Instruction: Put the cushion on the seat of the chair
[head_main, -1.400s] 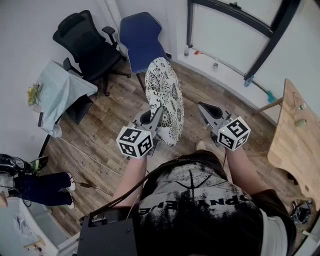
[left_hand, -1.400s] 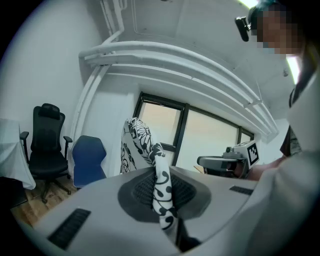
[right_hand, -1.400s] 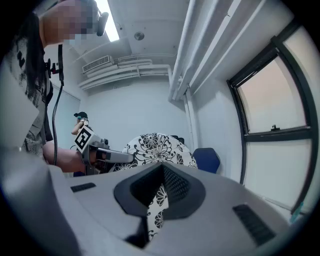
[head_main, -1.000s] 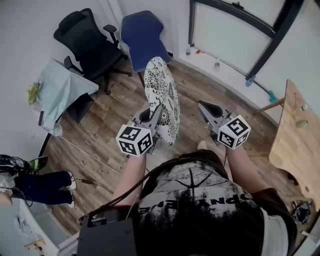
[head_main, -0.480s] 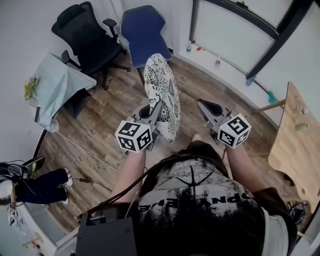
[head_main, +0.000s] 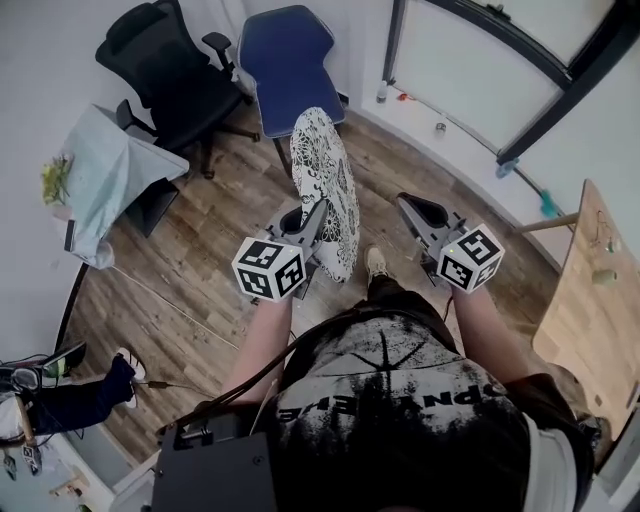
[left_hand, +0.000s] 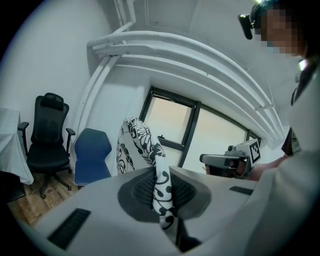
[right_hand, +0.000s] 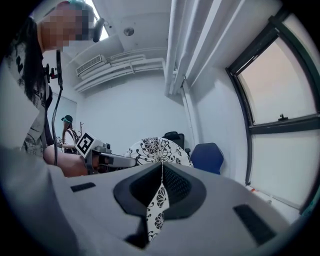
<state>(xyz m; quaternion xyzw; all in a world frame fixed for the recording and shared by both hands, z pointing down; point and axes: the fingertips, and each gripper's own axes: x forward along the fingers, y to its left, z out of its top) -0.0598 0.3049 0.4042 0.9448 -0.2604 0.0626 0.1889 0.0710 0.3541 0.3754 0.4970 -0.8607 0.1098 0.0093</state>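
Counting gives one cushion (head_main: 325, 185), two chairs, two tables and two grippers. The cushion, white with a black flower print, hangs upright on its edge over the wood floor (head_main: 200, 250), on the near side of the blue chair (head_main: 290, 65) and well apart from its seat. A black chair (head_main: 165, 75) stands just left of the blue one, both at the far wall. One table under a pale cloth (head_main: 115, 175) is at the left, and a bare wooden table (head_main: 590, 300) is at the right. The left gripper (head_main: 318, 215) reaches away from the body on a straight left forearm (head_main: 262, 345), roughly level and aimed far toward the blue chair. Its jaws are clamped on the cushion's near edge, and in the left gripper view the printed cloth runs down between the pads. The right gripper (head_main: 405, 205) is held out alongside on the right forearm (head_main: 482, 335), near the cushion's right face and aimed the same way. In the right gripper view its jaws are pressed together on a thin strip (right_hand: 156, 207) of the same print. The head view shows no link from that strip to the cushion, so whether the two join cannot be told. One other person (head_main: 70, 400) is partly visible at the near left edge.
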